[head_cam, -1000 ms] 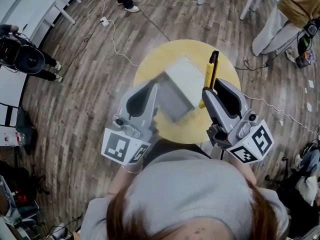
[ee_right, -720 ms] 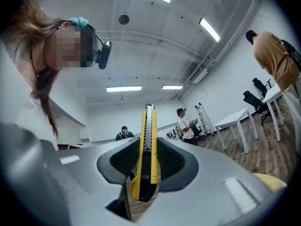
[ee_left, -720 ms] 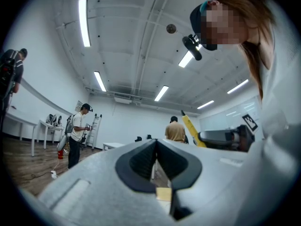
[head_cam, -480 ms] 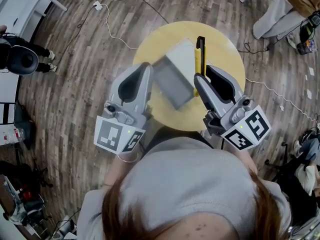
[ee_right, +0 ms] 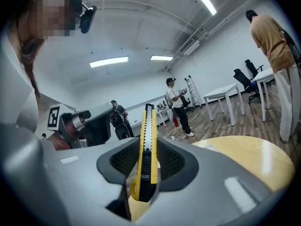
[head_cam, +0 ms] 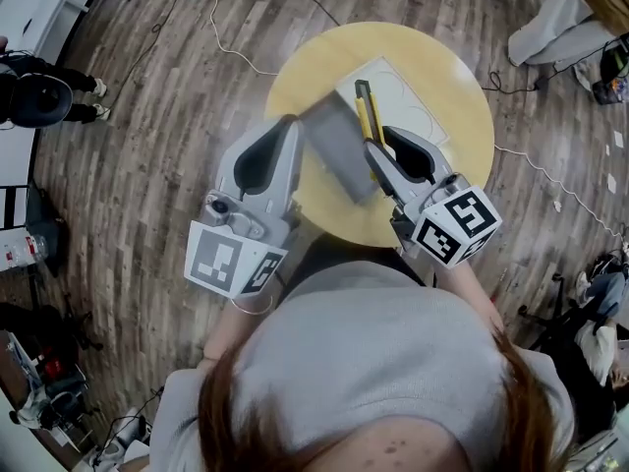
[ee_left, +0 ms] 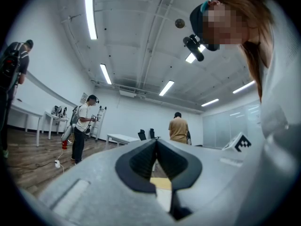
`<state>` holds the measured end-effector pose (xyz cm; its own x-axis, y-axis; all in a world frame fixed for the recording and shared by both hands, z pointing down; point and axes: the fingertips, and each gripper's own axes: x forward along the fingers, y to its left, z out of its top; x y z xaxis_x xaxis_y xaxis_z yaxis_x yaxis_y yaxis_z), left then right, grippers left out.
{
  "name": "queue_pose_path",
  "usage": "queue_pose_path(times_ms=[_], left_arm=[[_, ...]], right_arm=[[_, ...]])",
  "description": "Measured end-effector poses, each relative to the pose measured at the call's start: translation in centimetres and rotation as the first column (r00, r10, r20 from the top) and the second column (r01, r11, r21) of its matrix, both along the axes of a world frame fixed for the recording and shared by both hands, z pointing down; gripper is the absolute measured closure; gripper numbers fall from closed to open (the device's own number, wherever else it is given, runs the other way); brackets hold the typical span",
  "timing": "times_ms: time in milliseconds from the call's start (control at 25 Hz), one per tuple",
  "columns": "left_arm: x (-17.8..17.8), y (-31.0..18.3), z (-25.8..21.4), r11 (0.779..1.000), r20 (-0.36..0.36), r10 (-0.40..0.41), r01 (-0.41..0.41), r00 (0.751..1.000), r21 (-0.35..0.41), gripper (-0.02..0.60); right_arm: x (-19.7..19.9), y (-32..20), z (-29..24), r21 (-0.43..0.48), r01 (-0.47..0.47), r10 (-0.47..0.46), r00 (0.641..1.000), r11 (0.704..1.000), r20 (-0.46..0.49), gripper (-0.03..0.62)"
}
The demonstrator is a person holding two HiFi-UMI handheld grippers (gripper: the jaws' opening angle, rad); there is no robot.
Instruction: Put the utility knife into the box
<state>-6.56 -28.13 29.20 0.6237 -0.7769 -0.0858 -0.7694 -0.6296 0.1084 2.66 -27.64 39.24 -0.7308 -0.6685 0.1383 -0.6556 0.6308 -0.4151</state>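
A yellow utility knife [head_cam: 364,106] with a black slider sticks forward out of my right gripper [head_cam: 374,147], which is shut on its handle. In the right gripper view the knife [ee_right: 149,121] stands between the right gripper's [ee_right: 150,144] pads, pointing away over the table. The white box [head_cam: 395,88] lies open on the round yellow table [head_cam: 447,72], its grey lid [head_cam: 339,150] raised. My left gripper [head_cam: 292,124] is at the lid's left edge, jaws together [ee_left: 156,142]. Whether it pinches the lid I cannot tell.
White cables [head_cam: 228,39] trail over the wooden floor beyond the table. A person's legs [head_cam: 550,23] are at the far right. Several people [ee_left: 83,126] and white desks [ee_right: 225,95] stand farther off in the room.
My right gripper has come down and leftward with the knife, whose tip now lies over the box instead of the table's right side. The left gripper shifted only slightly beside the lid.
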Motion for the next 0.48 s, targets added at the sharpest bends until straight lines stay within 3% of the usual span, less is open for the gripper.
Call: queue_pose_path(times_ms=[480], left_arm=[[0.1, 0.8, 2.9, 0.997, 0.0, 0.017, -0.017, 1.0, -0.079, 0.58]], right_arm=[[-1.9, -0.4, 8.5, -0.109, 0.015, -0.035, 0.982, 0.994, -0.185, 0.476]])
